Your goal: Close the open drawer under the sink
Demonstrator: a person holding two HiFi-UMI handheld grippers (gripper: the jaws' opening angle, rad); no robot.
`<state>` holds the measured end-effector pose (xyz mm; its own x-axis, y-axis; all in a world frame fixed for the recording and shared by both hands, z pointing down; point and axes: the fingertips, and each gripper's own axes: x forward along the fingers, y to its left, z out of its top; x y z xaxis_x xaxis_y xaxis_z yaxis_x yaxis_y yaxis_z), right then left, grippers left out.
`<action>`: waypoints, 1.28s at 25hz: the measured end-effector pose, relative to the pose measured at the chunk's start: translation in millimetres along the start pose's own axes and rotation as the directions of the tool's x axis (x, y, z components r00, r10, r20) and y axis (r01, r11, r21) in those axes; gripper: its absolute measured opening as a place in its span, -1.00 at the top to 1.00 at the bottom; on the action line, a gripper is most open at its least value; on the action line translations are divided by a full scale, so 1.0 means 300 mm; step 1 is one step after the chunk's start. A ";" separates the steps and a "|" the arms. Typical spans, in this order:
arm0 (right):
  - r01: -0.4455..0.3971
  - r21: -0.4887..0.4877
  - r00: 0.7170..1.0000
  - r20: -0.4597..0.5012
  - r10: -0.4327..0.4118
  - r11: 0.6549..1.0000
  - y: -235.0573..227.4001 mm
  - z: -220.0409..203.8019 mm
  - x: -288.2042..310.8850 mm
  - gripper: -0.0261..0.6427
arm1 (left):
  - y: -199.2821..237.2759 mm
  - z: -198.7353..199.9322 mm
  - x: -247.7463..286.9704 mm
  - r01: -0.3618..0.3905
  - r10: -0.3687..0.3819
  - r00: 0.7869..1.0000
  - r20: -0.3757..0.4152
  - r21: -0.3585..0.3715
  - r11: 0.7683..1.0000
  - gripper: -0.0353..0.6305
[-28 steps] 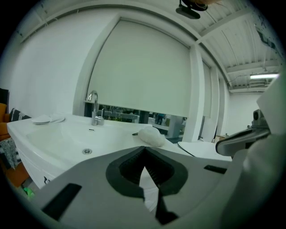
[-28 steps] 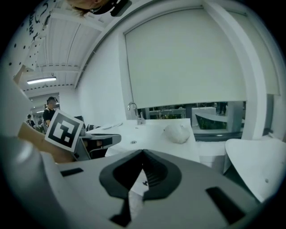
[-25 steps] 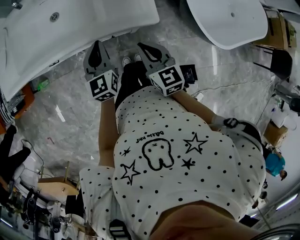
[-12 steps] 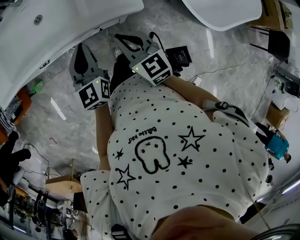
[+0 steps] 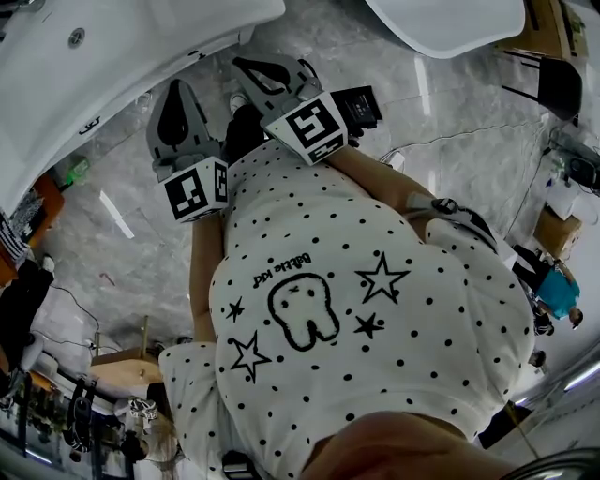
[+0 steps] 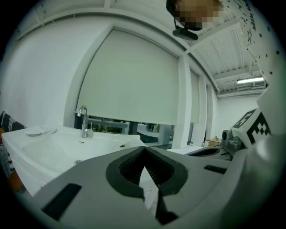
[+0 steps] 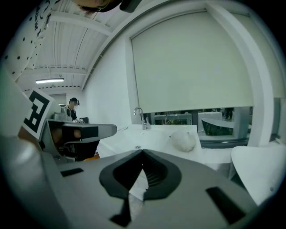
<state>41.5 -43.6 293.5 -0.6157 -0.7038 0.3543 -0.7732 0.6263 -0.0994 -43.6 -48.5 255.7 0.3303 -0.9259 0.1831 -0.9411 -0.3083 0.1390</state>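
Note:
A white sink point(image 5: 103, 56) juts in at the head view's upper left; the drawer under it is hidden from all views. My left gripper point(image 5: 178, 94) is held in front of the polka-dot shirt, shut and empty, pointing at the sink's edge. My right gripper point(image 5: 248, 67) is beside it, also shut and empty. In the left gripper view the jaws point(image 6: 144, 151) meet over the sink basin point(image 6: 53, 150) with its tap point(image 6: 83, 121). The right gripper view has its shut jaws point(image 7: 142, 154) below the same sink point(image 7: 143, 139), tap point(image 7: 140, 116) and a white round lump point(image 7: 183, 139).
A second white basin point(image 5: 450, 28) is at the top right. Grey marble floor point(image 5: 122, 253) lies below, with a cable. Cardboard boxes point(image 5: 553, 230) stand right, and clutter crowds the bottom left point(image 5: 56, 412). A person point(image 7: 71, 107) stands far off at the left of the right gripper view.
The head view has swung, so the sink slid toward the upper left. Both grippers sit a little higher against the shirt. Both stay shut and empty.

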 end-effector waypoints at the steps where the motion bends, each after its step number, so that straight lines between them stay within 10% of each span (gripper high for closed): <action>1: -0.002 -0.001 1.000 0.004 0.002 1.000 0.003 0.005 -0.003 0.88 | -0.003 0.007 -0.004 0.002 -0.002 1.000 0.000 0.007 1.000 0.88; 32: -0.011 -0.010 0.999 0.032 0.012 1.000 0.000 0.014 0.008 0.88 | -0.042 -0.035 -0.025 0.051 -0.050 0.997 -0.062 0.000 0.999 0.88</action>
<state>39.3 -46.6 290.4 -0.6291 -0.7067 0.3237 -0.7646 0.6376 -0.0939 -33.5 -35.5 262.7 0.3812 -0.8938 0.2361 -0.9232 -0.3545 0.1485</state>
